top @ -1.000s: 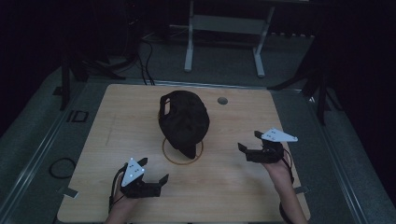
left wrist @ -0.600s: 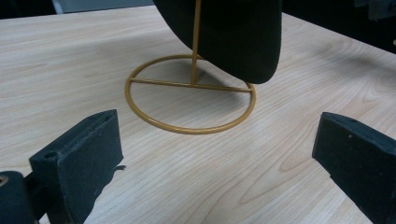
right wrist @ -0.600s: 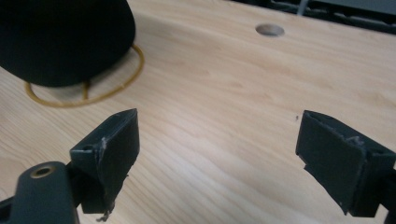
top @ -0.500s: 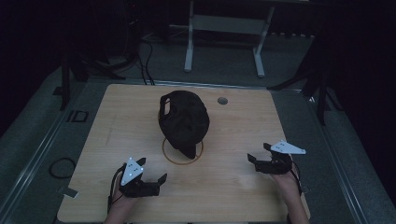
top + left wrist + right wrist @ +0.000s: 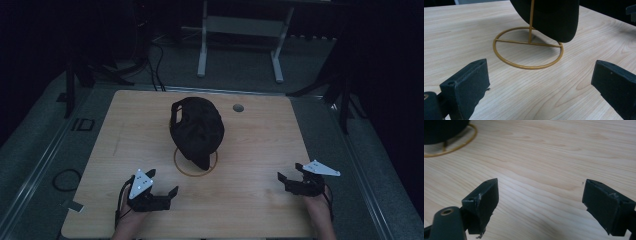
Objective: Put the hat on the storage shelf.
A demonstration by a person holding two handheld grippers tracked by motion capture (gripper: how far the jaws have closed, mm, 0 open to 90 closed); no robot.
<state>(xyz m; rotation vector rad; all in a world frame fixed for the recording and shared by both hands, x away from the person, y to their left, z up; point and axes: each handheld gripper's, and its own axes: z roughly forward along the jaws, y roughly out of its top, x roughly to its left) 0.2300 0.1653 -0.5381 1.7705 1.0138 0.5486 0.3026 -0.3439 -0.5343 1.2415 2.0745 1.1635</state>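
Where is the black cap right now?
In the high view, the black cap sits on a gold wire stand at the middle of the wooden table, ahead of both open claws, nearer the left claw.

The left gripper [image 5: 162,192] rested low at the near left, its jaws spread wide and empty, held by the person's left hand [image 5: 127,220]. The right gripper [image 5: 290,175] sat at the near right, jaws likewise parted wide, gripped by the right hand [image 5: 316,200].

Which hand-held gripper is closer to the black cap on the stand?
The left. The left hand-held gripper sits just below-left of the black cap and its stand, while the right hand-held gripper sits farther off, near the table's right edge.
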